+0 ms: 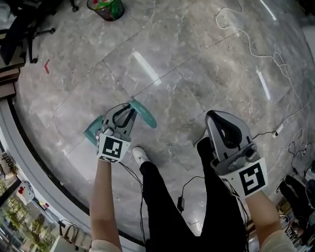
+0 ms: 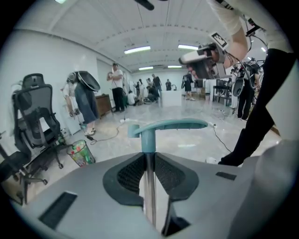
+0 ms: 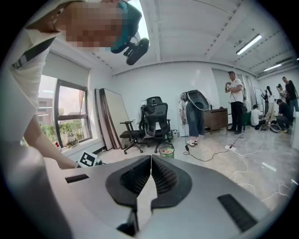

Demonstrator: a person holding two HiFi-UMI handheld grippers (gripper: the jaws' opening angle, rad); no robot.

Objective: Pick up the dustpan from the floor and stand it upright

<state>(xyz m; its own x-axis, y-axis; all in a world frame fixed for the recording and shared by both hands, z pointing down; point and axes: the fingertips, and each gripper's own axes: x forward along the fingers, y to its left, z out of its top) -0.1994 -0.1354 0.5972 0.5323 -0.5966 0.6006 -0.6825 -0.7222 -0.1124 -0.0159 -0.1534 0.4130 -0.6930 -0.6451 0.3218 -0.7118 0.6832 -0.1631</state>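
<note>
My left gripper [image 1: 125,112] is shut on the thin silver pole [image 2: 149,186] of the teal dustpan [image 1: 142,113], held well above the floor. In the left gripper view the pole runs between the two black pads [image 2: 131,173] up to a teal collar and a curved teal part [image 2: 168,126] just past the fingertips. In the head view more teal shows to the left of the gripper, over the grey tiles. My right gripper [image 1: 220,119] hangs to the right at about the same height, shut, with nothing between its pads [image 3: 163,177].
The person's black trousers and a white shoe [image 1: 140,155] are below between the grippers. A waste bin [image 1: 106,9] stands far off, office chairs [image 3: 154,119] near the window wall. White cable [image 1: 256,49] and black cables trail over the marble floor. Several people stand at the back.
</note>
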